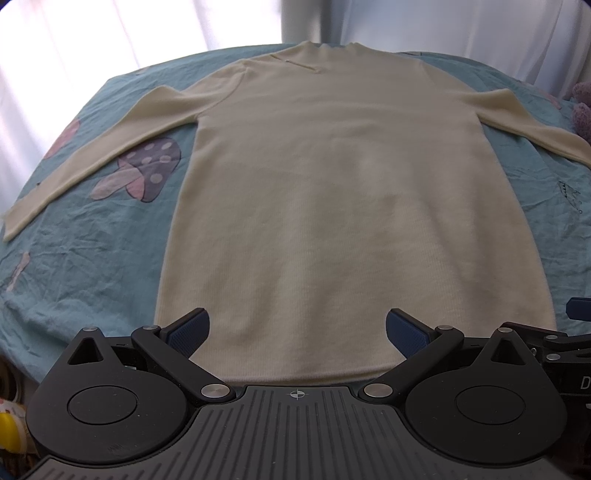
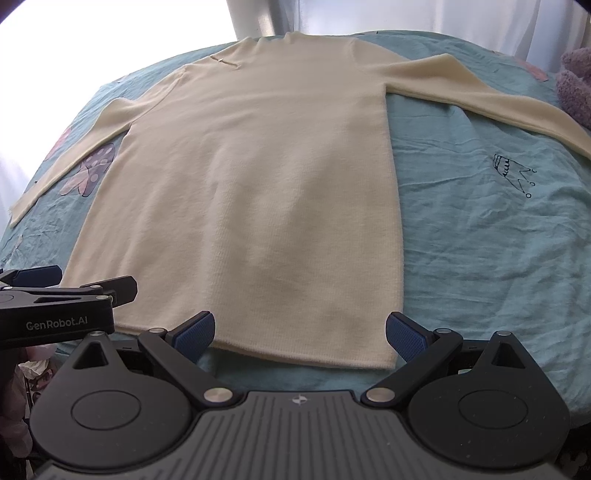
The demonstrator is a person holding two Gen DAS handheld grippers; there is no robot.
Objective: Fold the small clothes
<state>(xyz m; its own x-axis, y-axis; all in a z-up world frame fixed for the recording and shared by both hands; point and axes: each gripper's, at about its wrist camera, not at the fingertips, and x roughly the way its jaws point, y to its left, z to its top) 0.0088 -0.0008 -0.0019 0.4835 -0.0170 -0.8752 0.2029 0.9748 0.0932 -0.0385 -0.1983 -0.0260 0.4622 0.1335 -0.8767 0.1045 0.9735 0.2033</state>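
Note:
A cream long-sleeved knit top (image 1: 306, 177) lies flat and spread out on a teal bedsheet (image 1: 92, 258), collar at the far end, both sleeves stretched out to the sides. My left gripper (image 1: 297, 334) is open, hovering over the hem near its middle, nothing between its blue pads. My right gripper (image 2: 300, 334) is also open, over the hem's right part, with the top's (image 2: 251, 184) right corner just inside its right finger. The left gripper (image 2: 55, 291) shows at the left edge of the right wrist view, beside the hem's left corner.
The bedsheet carries a mushroom print (image 1: 144, 170) left of the top and a small crown drawing (image 2: 513, 173) to the right. A purple fuzzy item (image 2: 576, 81) lies at the far right. Bright white curtains (image 1: 110, 29) hang behind the bed.

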